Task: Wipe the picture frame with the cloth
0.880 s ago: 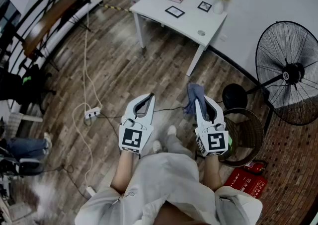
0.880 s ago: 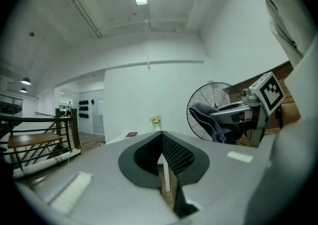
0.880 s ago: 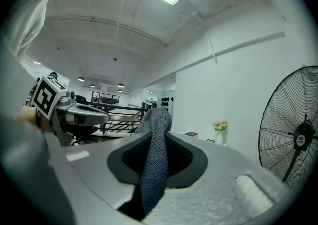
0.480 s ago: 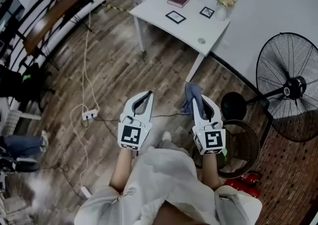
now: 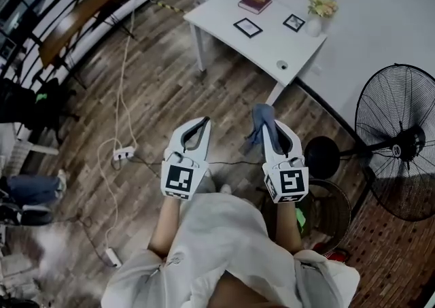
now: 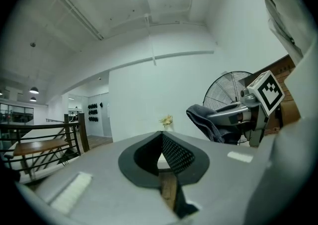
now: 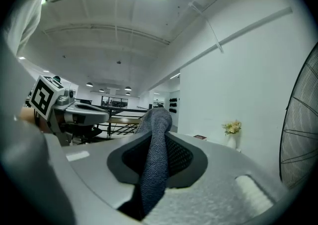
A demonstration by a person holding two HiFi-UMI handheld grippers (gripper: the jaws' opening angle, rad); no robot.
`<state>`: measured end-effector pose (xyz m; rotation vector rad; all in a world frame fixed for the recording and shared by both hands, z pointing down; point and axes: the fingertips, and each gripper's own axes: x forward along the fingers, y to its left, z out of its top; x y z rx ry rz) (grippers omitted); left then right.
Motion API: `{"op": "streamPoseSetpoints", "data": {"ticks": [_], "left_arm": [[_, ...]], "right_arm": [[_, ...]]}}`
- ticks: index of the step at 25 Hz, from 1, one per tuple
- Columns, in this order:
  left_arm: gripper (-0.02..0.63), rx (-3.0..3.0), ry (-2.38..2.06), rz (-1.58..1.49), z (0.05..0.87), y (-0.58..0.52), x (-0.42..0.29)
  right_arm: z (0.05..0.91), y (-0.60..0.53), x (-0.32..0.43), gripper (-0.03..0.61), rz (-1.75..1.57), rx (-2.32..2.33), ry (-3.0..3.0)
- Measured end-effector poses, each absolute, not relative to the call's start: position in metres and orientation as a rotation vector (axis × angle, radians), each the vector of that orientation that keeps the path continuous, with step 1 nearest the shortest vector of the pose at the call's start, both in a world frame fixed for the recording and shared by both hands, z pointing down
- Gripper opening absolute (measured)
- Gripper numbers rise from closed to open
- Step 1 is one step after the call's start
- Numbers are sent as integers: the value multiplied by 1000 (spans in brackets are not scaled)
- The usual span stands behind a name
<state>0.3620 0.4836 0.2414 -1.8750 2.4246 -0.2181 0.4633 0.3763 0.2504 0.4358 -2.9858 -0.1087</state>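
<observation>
Cloth [image 7: 155, 144] was clamped between the jaws of the right gripper [image 5: 272, 130], a grey-blue fold sticking up past the tips and hanging down behind them. The left gripper [image 5: 197, 131] was held level beside it, jaws closed tip to tip with nothing between them. Both were held out over a dark wooden floor [image 5: 170, 89], well short of the white table [image 5: 272, 45] ahead. On the table lay two small picture frames, one black-edged frame [image 5: 248, 27] near the middle and another [image 5: 294, 22] nearer the wall, with a dark red book [image 5: 255, 2] beyond them and a white vase of pale flowers [image 5: 318, 15] by the wall. A big standing fan [image 5: 401, 143] stood to the right, a wire basket [image 5: 333, 208] in front of it. A white power strip [image 5: 123, 154] and its cable trailed across the floor on the left, beside a dark railing [image 5: 68, 14].
</observation>
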Motion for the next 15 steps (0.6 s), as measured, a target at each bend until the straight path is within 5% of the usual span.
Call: {"op": "streamPoseSetpoints", "data": {"ticks": [15], "left_arm": [[20,-1923,2392,-198,255,400,256]], "right_arm": [[262,293,366,63,-113,521,-2928]]}}
